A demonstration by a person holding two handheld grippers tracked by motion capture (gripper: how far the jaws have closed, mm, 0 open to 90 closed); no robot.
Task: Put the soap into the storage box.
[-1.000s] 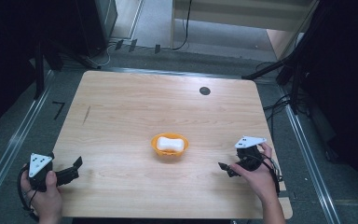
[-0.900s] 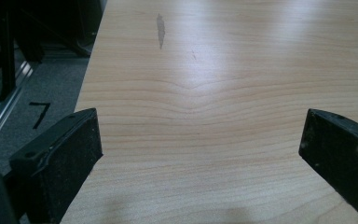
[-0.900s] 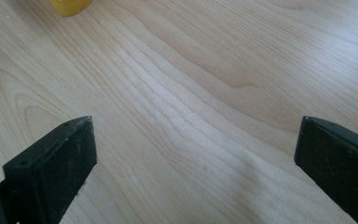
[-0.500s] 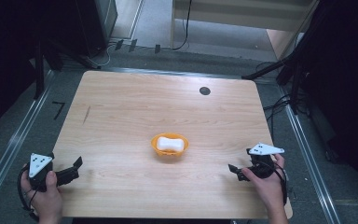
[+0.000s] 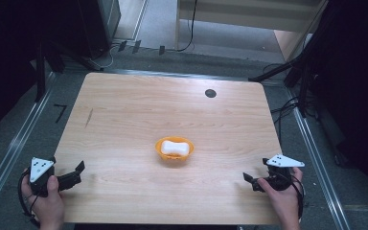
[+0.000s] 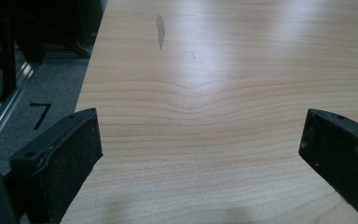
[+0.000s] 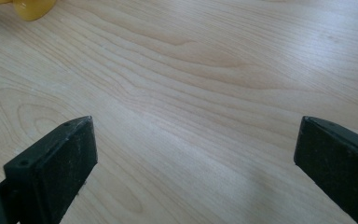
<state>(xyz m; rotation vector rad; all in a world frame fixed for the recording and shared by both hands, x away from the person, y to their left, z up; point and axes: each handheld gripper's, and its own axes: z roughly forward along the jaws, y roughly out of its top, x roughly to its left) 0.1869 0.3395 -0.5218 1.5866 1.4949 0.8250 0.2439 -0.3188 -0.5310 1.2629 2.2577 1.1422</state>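
Note:
An orange bowl (image 5: 159, 146) sits at the middle of the wooden table (image 5: 172, 110) with a white lump (image 5: 175, 147) in it. My left gripper (image 5: 78, 173) rests at the near left corner, held by a hand, jaws wide apart and empty. In the left gripper view (image 6: 200, 144) bare wood lies between the jaws. My right gripper (image 5: 250, 182) is at the near right corner, open, pointing left toward the bowl. In the right gripper view (image 7: 196, 154) nothing is between the jaws, and the bowl's edge (image 7: 30, 8) peeks in at the top left.
A small black round disc (image 5: 210, 93) lies on the table's far right part. A dark streak (image 5: 89, 117) marks the wood at the left, also seen in the left gripper view (image 6: 160, 30). Metal rails (image 5: 9, 153) run along the floor beside the table.
The right gripper has drawn back to the right and toward the near edge, away from the bowl. The left gripper has stayed put.

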